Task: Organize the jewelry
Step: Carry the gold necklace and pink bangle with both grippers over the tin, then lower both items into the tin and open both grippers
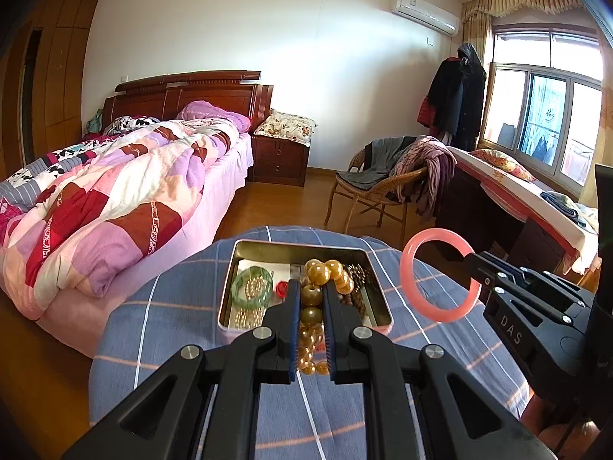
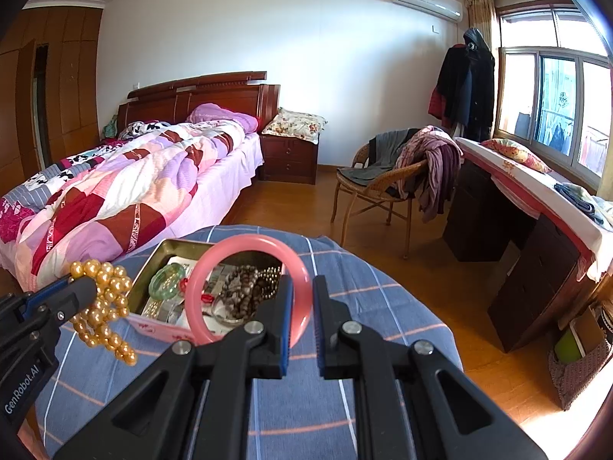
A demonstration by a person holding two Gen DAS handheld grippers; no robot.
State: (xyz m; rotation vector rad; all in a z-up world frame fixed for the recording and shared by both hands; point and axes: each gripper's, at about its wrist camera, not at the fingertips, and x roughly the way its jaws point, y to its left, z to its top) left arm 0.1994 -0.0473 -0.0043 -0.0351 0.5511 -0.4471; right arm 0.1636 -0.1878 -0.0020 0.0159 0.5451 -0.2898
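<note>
- Left tool (image 1: 310, 299): nearly closed on the beads (image 1: 311, 318), a golden strand pinched between the pads and held above the tin (image 1: 299, 246). From the right wrist view the strand bunches at the tips and hangs below in a loose tail.
- Beads will handle limp and swingy, I reckon; glossy round surfaces, so slip risk. I'd grip across several beads, not a single one.
- Right tool (image 2: 302, 306): narrow gap, rim of the pink bangle (image 2: 214, 268) between the pads. Ring stands upright, clear of the cloth (image 2: 291, 414), just above the tin's near edge.
- Bangle looks rigid, smooth, translucent, likely glass or stone. I'd treat it as brittle: no drops, set down flat. A rim pinch can pivot, so slow moves.
- Tin: open, metal, pink outside, on the checked blue cloth. Holds a green bangle (image 1: 253, 283), dark bead strands (image 2: 239, 291), small red bits.
</note>
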